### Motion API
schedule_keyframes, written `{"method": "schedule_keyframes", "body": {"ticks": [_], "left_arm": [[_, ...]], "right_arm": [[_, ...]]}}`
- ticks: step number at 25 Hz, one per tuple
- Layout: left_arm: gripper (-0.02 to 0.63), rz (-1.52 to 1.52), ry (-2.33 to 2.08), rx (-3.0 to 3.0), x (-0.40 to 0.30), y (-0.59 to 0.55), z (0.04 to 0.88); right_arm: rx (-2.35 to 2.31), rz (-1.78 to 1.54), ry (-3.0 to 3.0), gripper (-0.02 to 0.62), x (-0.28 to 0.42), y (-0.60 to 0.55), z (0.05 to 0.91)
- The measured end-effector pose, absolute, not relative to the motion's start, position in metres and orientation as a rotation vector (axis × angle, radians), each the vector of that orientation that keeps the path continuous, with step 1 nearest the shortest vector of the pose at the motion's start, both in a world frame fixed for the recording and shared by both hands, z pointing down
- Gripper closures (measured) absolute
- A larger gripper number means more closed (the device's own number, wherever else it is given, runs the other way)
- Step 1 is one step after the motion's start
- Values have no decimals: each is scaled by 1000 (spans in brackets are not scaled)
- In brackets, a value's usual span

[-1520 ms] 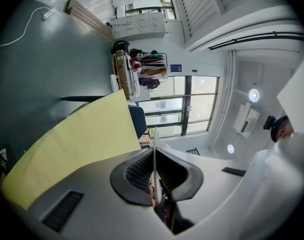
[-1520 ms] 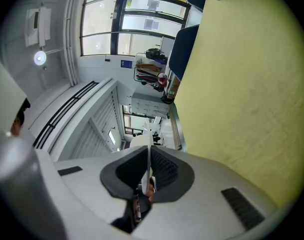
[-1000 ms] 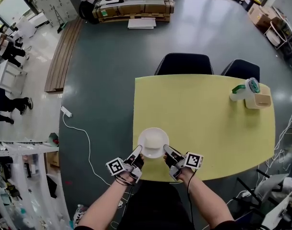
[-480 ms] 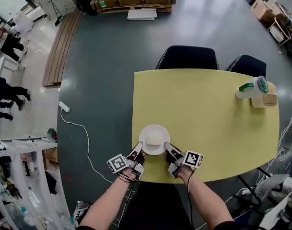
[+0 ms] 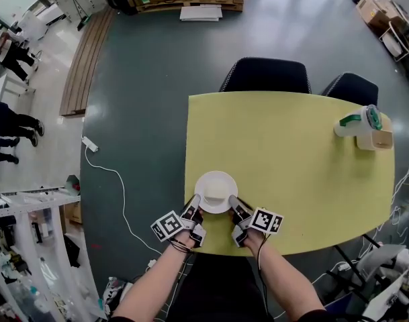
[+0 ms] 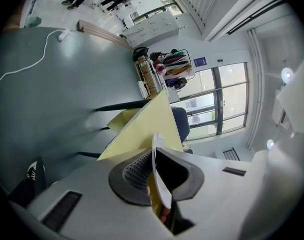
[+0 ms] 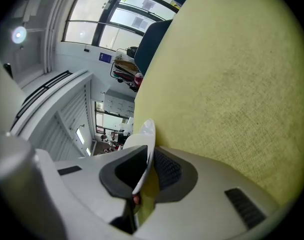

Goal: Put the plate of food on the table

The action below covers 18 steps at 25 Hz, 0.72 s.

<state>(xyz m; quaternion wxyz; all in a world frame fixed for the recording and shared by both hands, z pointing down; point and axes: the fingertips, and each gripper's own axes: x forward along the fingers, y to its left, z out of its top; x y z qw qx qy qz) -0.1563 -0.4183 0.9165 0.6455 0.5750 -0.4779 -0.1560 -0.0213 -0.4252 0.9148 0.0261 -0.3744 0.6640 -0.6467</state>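
A white plate (image 5: 215, 192) with a pale piece of food (image 5: 217, 190) on it is over the near left part of the yellow table (image 5: 291, 159). My left gripper (image 5: 195, 204) is shut on the plate's near left rim, and my right gripper (image 5: 234, 204) is shut on its near right rim. In the left gripper view the plate's rim (image 6: 158, 169) stands edge-on between the two jaws. In the right gripper view the plate's rim (image 7: 144, 156) is likewise pinched between the jaws, with the yellow table (image 7: 231, 84) filling the view beyond.
Two dark chairs (image 5: 266, 76) (image 5: 352, 86) stand at the table's far side. A white and green container (image 5: 358, 122) beside a tan box (image 5: 377, 139) sits at the table's far right. A white cable with a power strip (image 5: 91, 144) lies on the grey floor to the left.
Both grippers and the plate have shifted slightly forward over the table. The camera view has tilted, so the table sits a little higher in the picture.
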Motion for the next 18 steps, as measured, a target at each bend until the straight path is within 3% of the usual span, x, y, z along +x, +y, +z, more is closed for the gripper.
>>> {"method": "schedule_keyframes", "body": {"ticks": [10, 18], "left_arm": [[578, -105, -1250, 1408, -153, -421, 915], [546, 275, -1383, 1512, -154, -420, 922]], "right_arm": [[-1526, -1872, 2396, 525, -18, -428, 920], [-1641, -1822, 2494, 508, -20, -429, 923]]}}
